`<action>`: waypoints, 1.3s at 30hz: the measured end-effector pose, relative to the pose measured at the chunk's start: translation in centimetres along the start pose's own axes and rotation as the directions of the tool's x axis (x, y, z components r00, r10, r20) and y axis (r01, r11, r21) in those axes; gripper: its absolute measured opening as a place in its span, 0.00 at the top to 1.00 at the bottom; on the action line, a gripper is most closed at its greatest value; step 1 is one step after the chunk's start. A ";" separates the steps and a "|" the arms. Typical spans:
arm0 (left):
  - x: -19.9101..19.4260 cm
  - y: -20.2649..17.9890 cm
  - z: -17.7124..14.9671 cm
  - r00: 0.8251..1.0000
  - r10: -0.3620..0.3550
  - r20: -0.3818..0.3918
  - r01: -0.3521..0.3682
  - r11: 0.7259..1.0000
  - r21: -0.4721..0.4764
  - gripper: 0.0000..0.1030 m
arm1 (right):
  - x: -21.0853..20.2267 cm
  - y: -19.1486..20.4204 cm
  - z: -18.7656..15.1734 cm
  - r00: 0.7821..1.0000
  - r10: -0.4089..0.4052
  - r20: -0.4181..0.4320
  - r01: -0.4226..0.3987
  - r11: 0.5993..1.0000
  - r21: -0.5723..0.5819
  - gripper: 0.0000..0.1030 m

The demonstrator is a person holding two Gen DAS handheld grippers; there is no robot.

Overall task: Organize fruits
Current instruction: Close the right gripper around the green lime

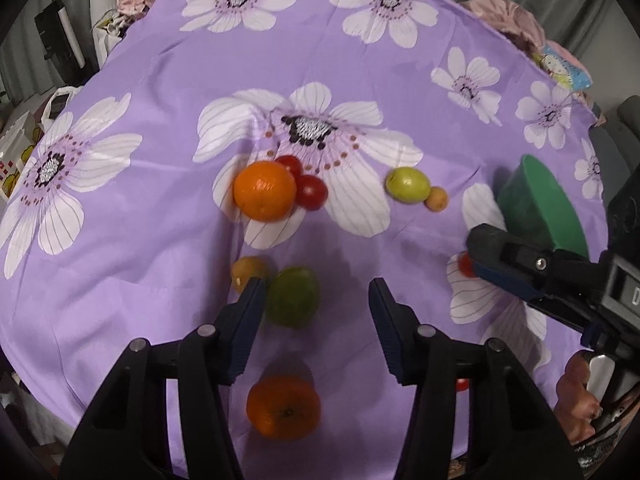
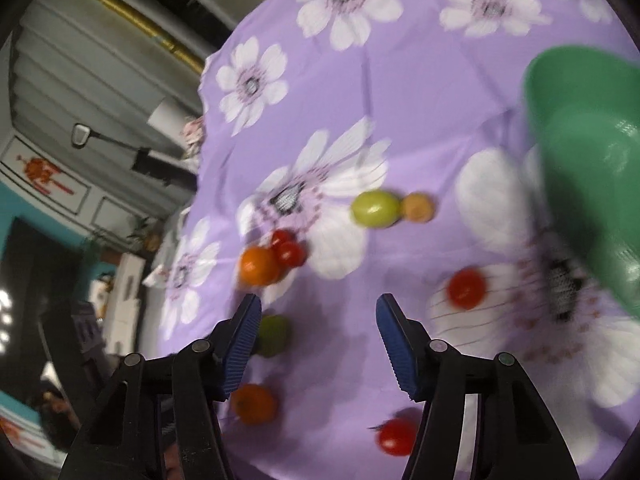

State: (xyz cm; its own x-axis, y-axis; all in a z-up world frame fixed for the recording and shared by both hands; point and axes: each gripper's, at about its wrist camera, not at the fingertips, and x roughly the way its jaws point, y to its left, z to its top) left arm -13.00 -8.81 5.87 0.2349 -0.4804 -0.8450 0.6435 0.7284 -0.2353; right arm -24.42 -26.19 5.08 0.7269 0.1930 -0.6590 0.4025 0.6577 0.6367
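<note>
My left camera is looking steeply down, close over the tablecloth (image 1: pixel 160 200). My right is tilting across it. Both are sharing the bowl (image 1: pixel 540 208) and fruit.

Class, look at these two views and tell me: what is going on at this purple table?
A person holds tongs in each hand over a flowered purple cloth scattered with fruit. The left tongs are open, empty, just above a green fruit, beside one pad. The right tongs are also open and empty, near a red tomato. The green bowl shows no fruit in it; oranges and the rest lie loose, so sorting has barely started.
</note>
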 end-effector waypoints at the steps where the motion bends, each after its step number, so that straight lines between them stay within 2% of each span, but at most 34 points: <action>1: 0.2 0.0 -0.1 1.000 0.005 -0.009 -0.005 1.000 0.002 0.49 | 0.6 0.2 0.0 1.000 0.020 -0.020 -0.020 1.000 0.002 0.43; 5: 0.7 0.2 -0.2 0.999 0.017 -0.034 -0.017 1.000 0.006 0.49 | 2.6 1.2 0.1 0.994 0.076 -0.074 -0.076 0.997 0.003 0.46; 8: 1.0 0.4 -0.3 0.998 0.047 -0.044 -0.047 0.999 0.003 0.49 | 4.3 1.7 0.0 0.988 0.091 -0.125 -0.090 0.996 0.013 0.52; 14: 1.9 0.8 -0.3 0.997 0.011 -0.080 -0.012 1.000 -0.009 0.49 | 6.7 2.4 -0.6 0.973 0.081 -0.215 -0.081 0.997 0.005 0.57; 20: 2.3 1.6 -0.5 0.994 0.036 -0.101 -0.038 0.999 -0.022 0.49 | 9.0 3.7 -0.3 0.957 0.004 -0.291 -0.020 0.999 -0.050 0.57; 24: 2.6 1.8 -0.6 0.993 0.036 -0.116 -0.039 0.999 -0.024 0.57 | 9.7 3.1 -0.7 0.951 0.012 -0.310 -0.025 0.999 -0.036 0.58; 27: 2.6 1.7 -0.7 0.993 0.031 -0.117 -0.033 0.999 -0.015 0.68 | 10.0 2.5 -1.0 0.947 0.015 -0.320 -0.026 0.999 -0.029 0.59; 33: 2.7 1.5 -0.7 0.994 0.026 -0.105 -0.028 0.999 -0.018 0.67 | 9.8 3.0 -1.2 0.956 -0.001 -0.292 -0.014 0.999 -0.050 0.60; 39: 2.6 0.1 -0.6 0.996 -0.015 -0.084 0.015 1.000 0.000 0.67 | 9.0 3.0 -1.1 0.965 -0.025 -0.261 0.013 0.999 -0.046 0.60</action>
State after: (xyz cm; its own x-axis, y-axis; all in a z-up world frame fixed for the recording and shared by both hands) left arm -12.76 -9.68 3.40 0.1631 -0.4480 -0.8790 0.6465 0.7215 -0.2478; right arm -17.24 -21.67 0.62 0.5463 0.3601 -0.7562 0.3862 0.6928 0.6089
